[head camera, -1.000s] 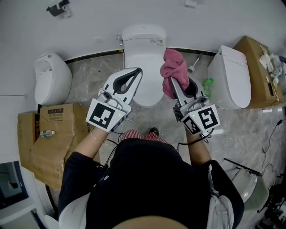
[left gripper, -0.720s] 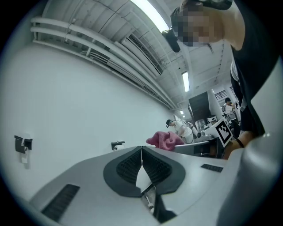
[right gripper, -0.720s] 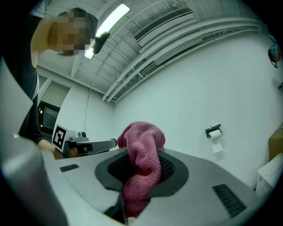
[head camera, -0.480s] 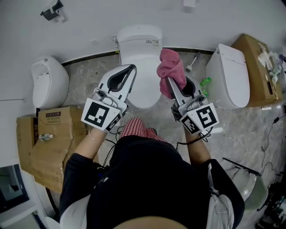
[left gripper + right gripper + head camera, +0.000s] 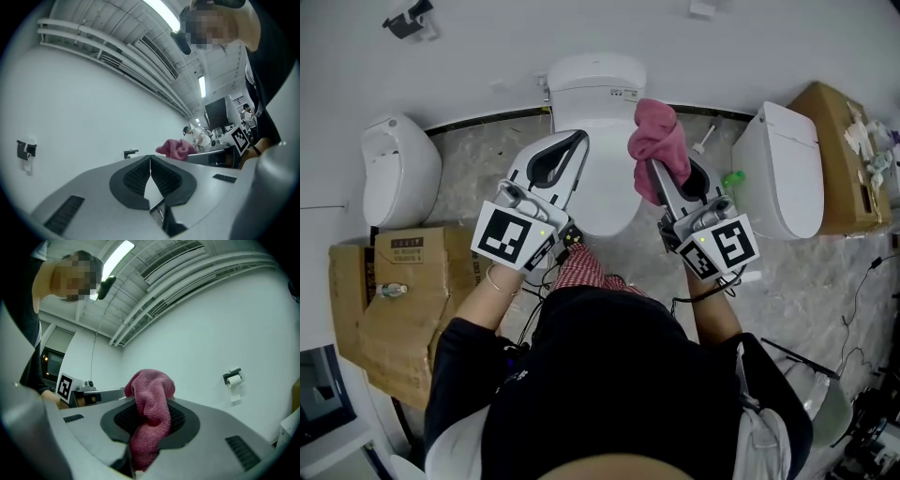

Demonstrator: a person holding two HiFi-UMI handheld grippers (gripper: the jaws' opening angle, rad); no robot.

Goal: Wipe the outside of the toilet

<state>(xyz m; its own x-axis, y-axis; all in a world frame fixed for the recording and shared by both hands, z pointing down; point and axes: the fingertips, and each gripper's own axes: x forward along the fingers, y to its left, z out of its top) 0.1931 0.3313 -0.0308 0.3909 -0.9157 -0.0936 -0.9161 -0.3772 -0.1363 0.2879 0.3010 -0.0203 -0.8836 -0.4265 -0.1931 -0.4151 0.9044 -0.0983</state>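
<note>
- L gripper (image 5: 578,141): jaws pressed together, nothing between them; tips point toward the wall (image 5: 487,37), over the left part of the toilet (image 5: 598,89).
- R gripper (image 5: 653,169): jaws clamped on a pink cloth (image 5: 657,139), which bunches up past the tips.
- Toilet: white, backed against the wall, in front of the person, w/ both grippers above it.
- Cloth sits over the toilet's right side, near the tank; whether it touches the porcelain can't be told from the head view.
- Cardboard box (image 5: 403,281) on the floor at left.
</note>
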